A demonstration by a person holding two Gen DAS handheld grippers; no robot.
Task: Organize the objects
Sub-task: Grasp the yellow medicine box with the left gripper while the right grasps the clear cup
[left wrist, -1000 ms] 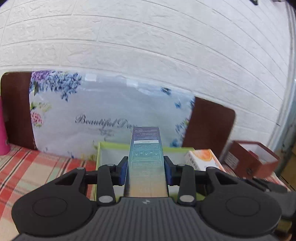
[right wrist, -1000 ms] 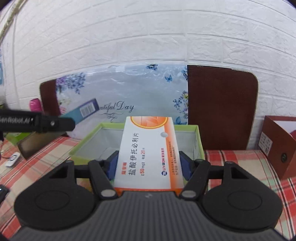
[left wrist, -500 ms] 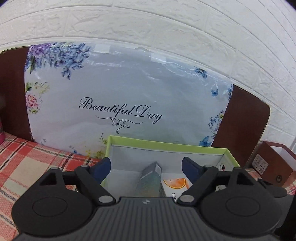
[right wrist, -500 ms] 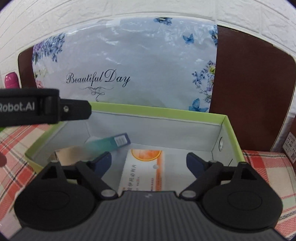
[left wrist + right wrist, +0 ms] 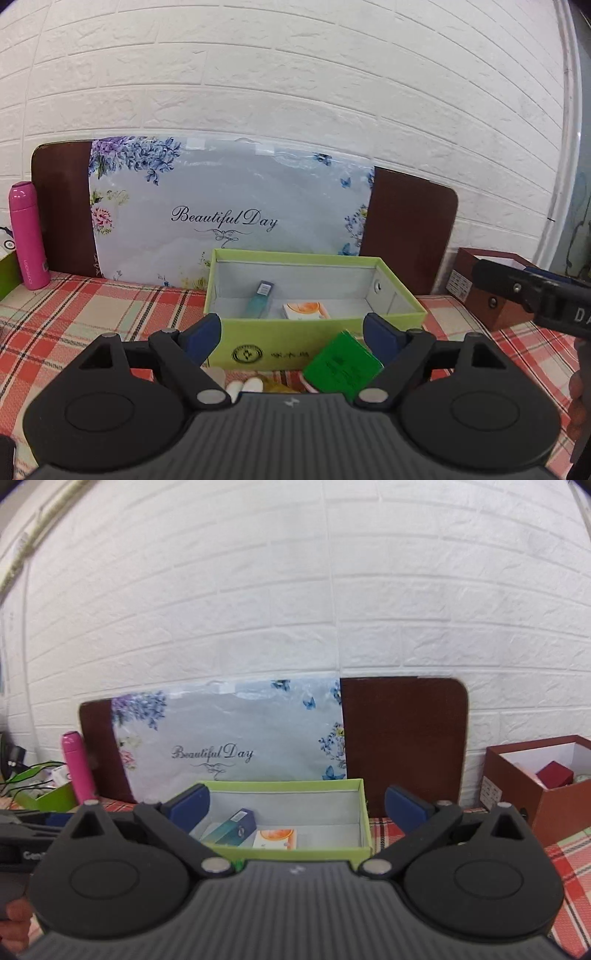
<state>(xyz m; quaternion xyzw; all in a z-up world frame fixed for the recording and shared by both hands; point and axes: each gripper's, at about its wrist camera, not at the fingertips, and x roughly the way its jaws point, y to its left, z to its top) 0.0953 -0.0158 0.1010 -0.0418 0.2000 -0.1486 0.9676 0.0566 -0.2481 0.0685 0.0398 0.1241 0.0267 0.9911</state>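
Green box [image 5: 314, 345] sits open on the plaid tablecloth [image 5: 92, 314], in front of a floral "Beautiful Day" panel [image 5: 229, 218] leaning against the white brick wall [image 5: 295, 92]. It is the collecting place for the loose items, and two of them already lie on its floor: a teal carton [image 5: 260, 299] slanting toward the back wall, and just to its right a white-and-orange medicine pack [image 5: 306, 310] lying flat. The two look close together, though whether they touch cannot be told.

Both tools are now clear of the box. The left gripper [image 5: 291, 332] has just been opening its jaws; they stand wide apart with nothing pressed between the blue pads. The right gripper [image 5: 295, 806] has likewise just been opening and is spread fully, also empty.

So part of the sorting appears done, and more seems left. On the cloth just in front of the box's near wall lies a green packet [image 5: 341, 365], and beside it some small pale pieces [image 5: 243, 387] and a yellowish scrap, partly hidden by the left tool's body, so what they are cannot be told. These look like the next candidates. A pink bottle [image 5: 27, 236] at far left and a brown box [image 5: 546, 794] at right stand well apart from the green one; whether they belong to the job is unclear.
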